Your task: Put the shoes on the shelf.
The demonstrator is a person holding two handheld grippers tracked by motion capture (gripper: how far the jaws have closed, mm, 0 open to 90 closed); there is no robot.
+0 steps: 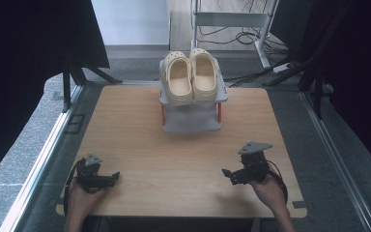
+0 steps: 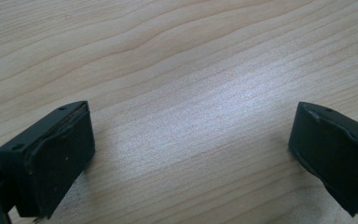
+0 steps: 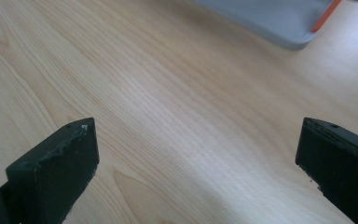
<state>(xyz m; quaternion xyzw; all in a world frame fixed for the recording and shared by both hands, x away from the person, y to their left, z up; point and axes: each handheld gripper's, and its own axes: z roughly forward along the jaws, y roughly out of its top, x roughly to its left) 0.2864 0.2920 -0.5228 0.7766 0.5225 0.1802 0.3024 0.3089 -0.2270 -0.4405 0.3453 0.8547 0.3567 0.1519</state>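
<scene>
Pair of cream clogs (image 1: 192, 76) side by side atop grey rack (image 1: 191, 121), long axes front-to-back; both grippers' jaws apart.

Both hands sit low at the near edge, well apart. Left gripper (image 1: 110, 179) points right, right gripper (image 1: 228, 175) points left (tips facing inward), and each has its jaws spread wide, nothing between them.
</scene>
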